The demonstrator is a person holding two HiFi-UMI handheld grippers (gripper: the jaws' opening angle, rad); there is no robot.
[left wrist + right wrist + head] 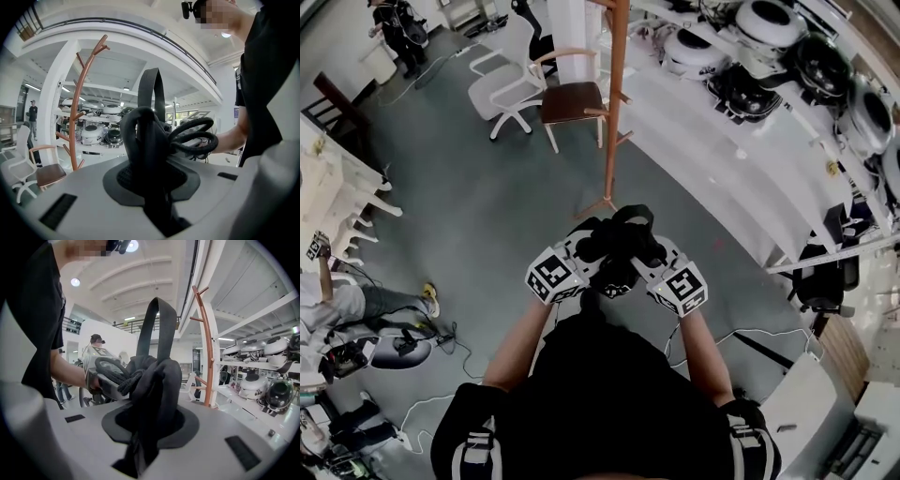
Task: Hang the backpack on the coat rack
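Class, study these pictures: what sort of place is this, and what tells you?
Probably an indoor lab or workshop: white shelves of round appliances, an office chair, loose cables on the floor.

Floor [487,206]: grey, bare in the middle.
Chairs: a white office chair [502,89] beside a chair with a brown seat [572,98].
Shelves [703,127]: white, long — they carry round white and black appliances [769,21].
Light: a round ceiling lamp [75,282] is on.

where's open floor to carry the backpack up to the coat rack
Bare grey floor runs from the backpack to the coat rack base, bordered on the right by the white shelving. Crowded: chairs beside the rack, cables at lower left.
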